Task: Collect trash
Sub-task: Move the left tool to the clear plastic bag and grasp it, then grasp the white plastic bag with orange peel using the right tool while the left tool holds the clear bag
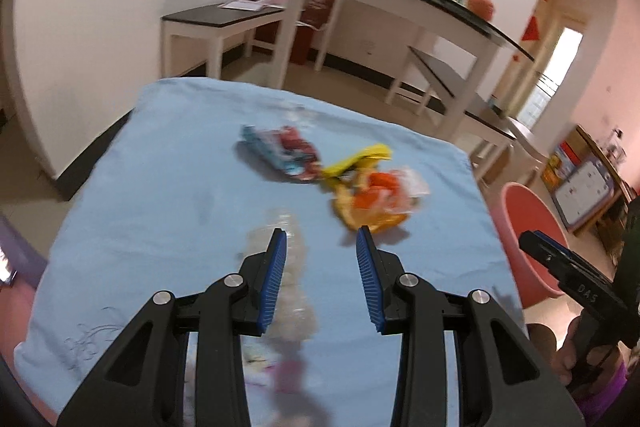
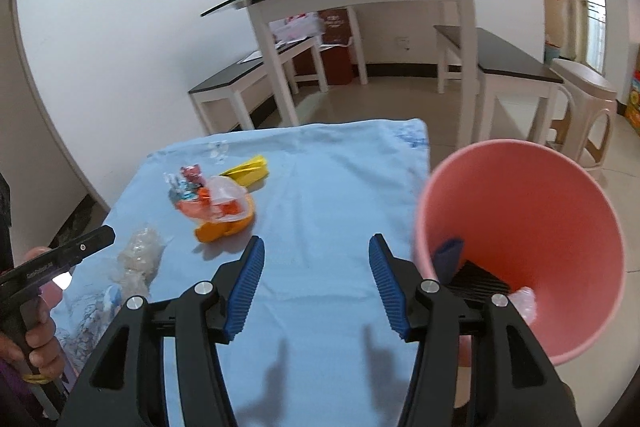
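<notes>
**Both grippers open above the table, trash in front of them**

The left gripper (image 1: pixel 321 237) hangs over the table covered with a light blue cloth (image 1: pixel 160 195). Its jaws stand wide apart and hold nothing. The crumpled clear plastic wrapper (image 1: pixel 290 259) lies just under and beside its left finger, partly hidden by it. The orange and clear plastic snack bag (image 1: pixel 376 201) lies near, ahead of the right finger. Farther ahead lie the yellow wrapper (image 1: pixel 360 157) and the red and blue foil packet (image 1: pixel 286 151), close together; the yellow one reaches the orange bag.

The right gripper (image 2: pixel 316 247) is also wide open and empty, over a bare part of the cloth. The trash lies to its left: the orange bag (image 2: pixel 220 211) near the left finger, the clear wrapper (image 2: pixel 138 259) beside the tip of the left gripper. The round pink plastic bin (image 2: pixel 560 219) stands just to the right of the right finger, beyond the table edge. Inside it lie a dark blue piece (image 2: pixel 450 255) and a small clear piece (image 2: pixel 524 301).
</notes>
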The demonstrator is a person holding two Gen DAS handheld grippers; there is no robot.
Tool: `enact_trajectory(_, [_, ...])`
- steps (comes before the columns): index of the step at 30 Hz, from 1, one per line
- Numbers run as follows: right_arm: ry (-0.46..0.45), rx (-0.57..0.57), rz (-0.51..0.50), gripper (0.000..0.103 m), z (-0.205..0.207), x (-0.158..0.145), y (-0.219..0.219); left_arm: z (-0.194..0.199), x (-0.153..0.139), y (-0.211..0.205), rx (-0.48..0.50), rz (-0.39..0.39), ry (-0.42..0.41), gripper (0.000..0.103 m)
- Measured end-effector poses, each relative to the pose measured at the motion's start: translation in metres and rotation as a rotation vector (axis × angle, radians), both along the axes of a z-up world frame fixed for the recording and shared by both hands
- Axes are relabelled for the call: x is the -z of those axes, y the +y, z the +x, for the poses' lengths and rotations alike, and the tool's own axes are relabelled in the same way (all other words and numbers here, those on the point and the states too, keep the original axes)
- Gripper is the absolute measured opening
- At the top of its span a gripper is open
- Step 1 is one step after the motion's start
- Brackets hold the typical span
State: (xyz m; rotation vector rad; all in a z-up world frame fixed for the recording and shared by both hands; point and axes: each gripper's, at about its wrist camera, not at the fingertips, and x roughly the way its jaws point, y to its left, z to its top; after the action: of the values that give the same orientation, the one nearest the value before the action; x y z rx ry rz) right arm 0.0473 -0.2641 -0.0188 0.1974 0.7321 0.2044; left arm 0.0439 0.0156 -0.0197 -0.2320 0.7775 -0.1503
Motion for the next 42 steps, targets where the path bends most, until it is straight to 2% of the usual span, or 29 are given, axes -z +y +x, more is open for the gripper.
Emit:
enact_trajectory(6, [0.015, -0.050, -0.014, 0.058, 0.008, 0.004, 0.025, 0.000, 0.012, 0.023, -0.062, -0.012, 0.037, 0.036])
enact_trajectory(12, [0.033, -0.069, -0.031, 0.058, 0.011, 0.008, 0.035, 0.011, 0.027, 0.020, -0.046, -0.027, 0.082, 0.036])
enact_trajectory(21, [0.070, -0.067, -0.018, 0.059, 0.019, 0.017, 0.037, 0.022, 0.041, 0.014, -0.030, -0.020, 0.104, 0.037])
enact_trajectory(23, [0.066, -0.075, -0.024, 0.059, 0.020, 0.016, 0.039, 0.022, 0.042, 0.017, -0.042, -0.012, 0.100, 0.046])
enact_trajectory(24, [0.065, -0.077, -0.025, 0.059, 0.020, 0.017, 0.040, 0.022, 0.043, 0.018, -0.046, -0.015, 0.101, 0.046])
enact_trajectory(28, [0.067, -0.095, -0.021, 0.059, 0.026, 0.017, 0.047, 0.022, 0.044, 0.024, -0.052, -0.040, 0.099, 0.047])
enact_trajectory(31, [0.062, -0.121, -0.015, 0.059, 0.033, 0.016, 0.054, 0.023, 0.046, 0.023, -0.023, -0.090, 0.130, 0.047])
enact_trajectory(35, [0.039, -0.151, -0.002, 0.068, 0.042, 0.010, 0.063, 0.023, 0.048, 0.020, -0.003, -0.106, 0.137, 0.047])
enact_trajectory(37, [0.023, -0.164, 0.006, 0.071, 0.046, 0.007, 0.066, 0.022, 0.048, 0.020, 0.005, -0.104, 0.133, 0.046])
enact_trajectory(39, [0.019, -0.177, 0.009, 0.072, 0.050, 0.006, 0.070, 0.020, 0.046, 0.019, 0.008, -0.095, 0.112, 0.036])
enact_trajectory(42, [0.020, -0.196, 0.017, 0.073, 0.060, 0.006, 0.076, 0.019, 0.042, 0.021, 0.008, -0.098, 0.096, 0.033])
